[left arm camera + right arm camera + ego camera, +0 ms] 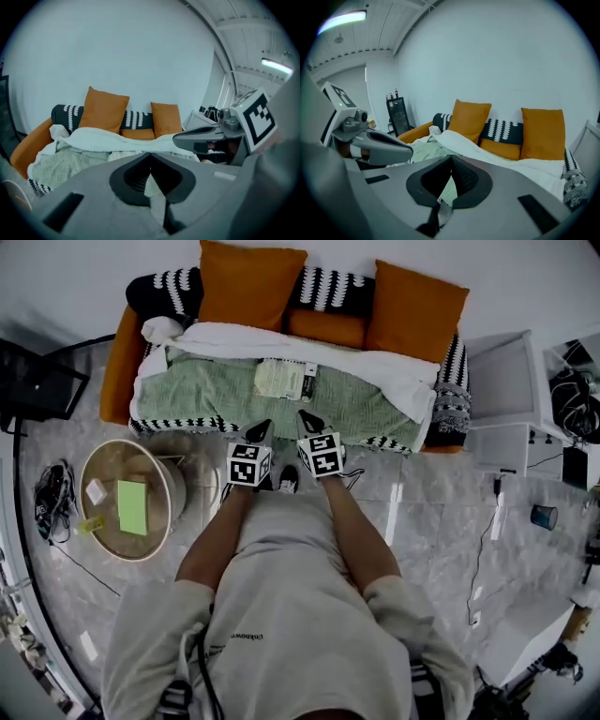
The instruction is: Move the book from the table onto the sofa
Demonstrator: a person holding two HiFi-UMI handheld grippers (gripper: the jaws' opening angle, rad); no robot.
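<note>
Head view: we find the book [286, 379] flat on the sofa [117, 371], just beyond the left gripper [260, 431] and right gripper [309, 418], touching neither.

Left gripper view: jaws together, nothing between.

Right gripper view: jaws likewise closed, empty.

sofa [117, 367] front seemingly open, cushions [248, 282] behind

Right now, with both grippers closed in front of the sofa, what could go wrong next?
1. The left gripper and right gripper, both shut and empty, sit very close together; they may knock each other.
2. The book lies on a loose green blanket; pulling the blanket could slide it away.
3. Loose cables lie beside the round table; a step there may catch them.
</note>
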